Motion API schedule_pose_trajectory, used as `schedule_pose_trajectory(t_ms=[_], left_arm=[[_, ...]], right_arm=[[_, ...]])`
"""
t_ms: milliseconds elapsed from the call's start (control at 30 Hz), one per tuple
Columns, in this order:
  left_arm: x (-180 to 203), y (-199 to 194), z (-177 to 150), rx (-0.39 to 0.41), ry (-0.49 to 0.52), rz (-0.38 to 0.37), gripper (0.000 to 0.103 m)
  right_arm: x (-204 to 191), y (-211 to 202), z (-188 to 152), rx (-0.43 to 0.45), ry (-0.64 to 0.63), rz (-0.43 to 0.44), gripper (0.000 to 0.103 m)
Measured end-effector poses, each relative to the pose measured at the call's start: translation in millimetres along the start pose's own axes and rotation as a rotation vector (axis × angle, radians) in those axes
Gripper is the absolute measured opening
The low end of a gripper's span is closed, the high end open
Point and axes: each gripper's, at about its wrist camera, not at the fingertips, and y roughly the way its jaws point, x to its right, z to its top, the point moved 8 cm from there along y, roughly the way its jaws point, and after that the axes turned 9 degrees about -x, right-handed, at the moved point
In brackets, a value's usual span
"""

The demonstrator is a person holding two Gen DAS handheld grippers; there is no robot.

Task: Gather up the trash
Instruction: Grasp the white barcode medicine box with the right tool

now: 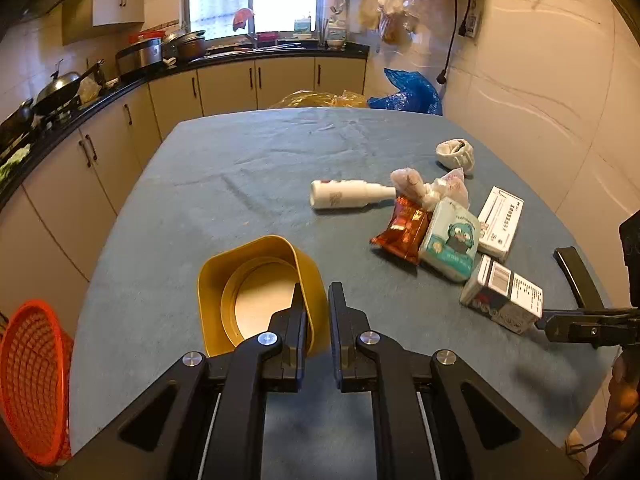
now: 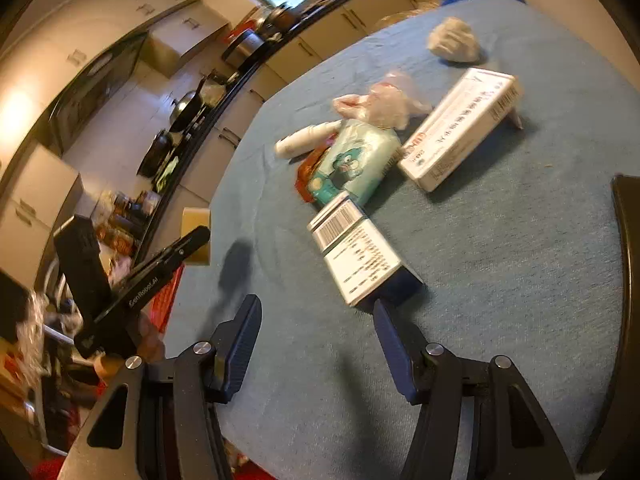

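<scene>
Black hand-held gripper [image 1: 316, 300] with silver screws, lettering apparently "GenRobot.AI".

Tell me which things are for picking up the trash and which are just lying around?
For the job:
yellow bin, held by the left gripper
right gripper, open
barcode box
tissue pack
red wrapper
white bottle

Just lying around:
orange basket
wok
blue bag

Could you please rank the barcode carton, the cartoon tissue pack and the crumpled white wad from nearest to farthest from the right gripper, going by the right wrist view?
From the right gripper:
1. Barcode carton, just ahead of the fingertips, near the right finger.
2. Cartoon tissue pack, behind the carton, mid-table.
3. Crumpled white wad, far side of the table, alone.
</scene>
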Motion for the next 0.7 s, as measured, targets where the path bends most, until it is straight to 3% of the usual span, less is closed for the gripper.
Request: schedule_pose_trajectory(t_ms=[133,300,367,500,700], left_arm=[[-7.8,-8.2,-11.5,0.010,-0.026,0.004,0.010],[-8.5,-12.3,-20.7,0.025,-0.032,0.018,0.010],[-7.3,-11.7,-23.2,0.026,-0.026,0.028,0.010],[-4.4,-14.5,-26.7,0.039,-0.023,0.034,0.010],[0.2,-22.4,-33.5,0.079,-0.026,0.049,0.010]], right_arm=[[14.1,-12.7,16.7,0.082,-0.026,-0.161,0.064],[3.0,3.7,23.8,0.072,-0.125,-0.227,0.064],[1.9,13.7,24.3,0.071,-0.168,-0.309,0.064],[1.0,26.6,20.7,0.045,-0.213,-0.357,0.044],[-13.6,21.1,12.1,0.099,-0.253,-0.401,0.037]])
